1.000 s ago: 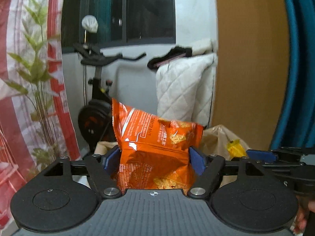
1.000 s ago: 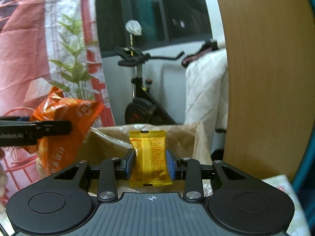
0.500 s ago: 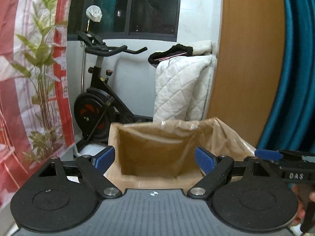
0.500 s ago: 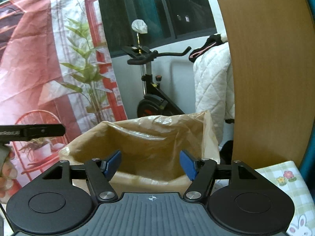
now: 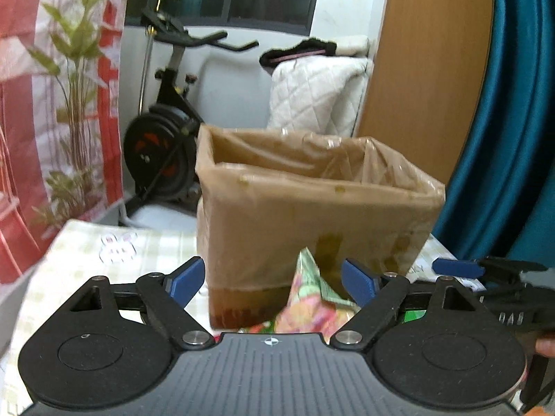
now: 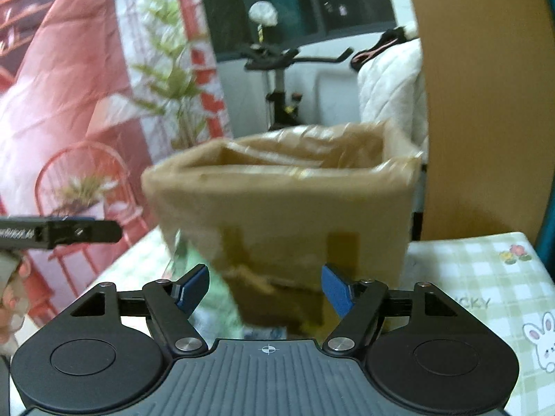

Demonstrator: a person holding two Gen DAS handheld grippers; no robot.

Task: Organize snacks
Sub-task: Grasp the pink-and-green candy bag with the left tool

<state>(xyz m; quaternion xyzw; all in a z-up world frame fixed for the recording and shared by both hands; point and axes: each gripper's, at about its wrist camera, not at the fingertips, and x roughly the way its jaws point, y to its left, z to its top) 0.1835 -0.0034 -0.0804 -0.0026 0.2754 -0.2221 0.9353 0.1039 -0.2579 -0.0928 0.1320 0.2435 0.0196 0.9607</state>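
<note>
Both grippers empty: left gripper (image 5: 272,282) closing, right gripper (image 6: 265,287) opening. Green-pink snack packet (image 5: 312,306) lies between left jaws, untouched, near side of lined box (image 5: 312,215); left nearer.

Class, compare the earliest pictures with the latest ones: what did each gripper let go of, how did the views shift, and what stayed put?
The left gripper released its orange chip bag; the right gripper released its yellow packet, jaws opening. Neither snack shows now. Both views dropped lower before the lined box, and a green-pink packet now lies between the left jaws, ungripped. The box and exercise bike stayed put.
</note>
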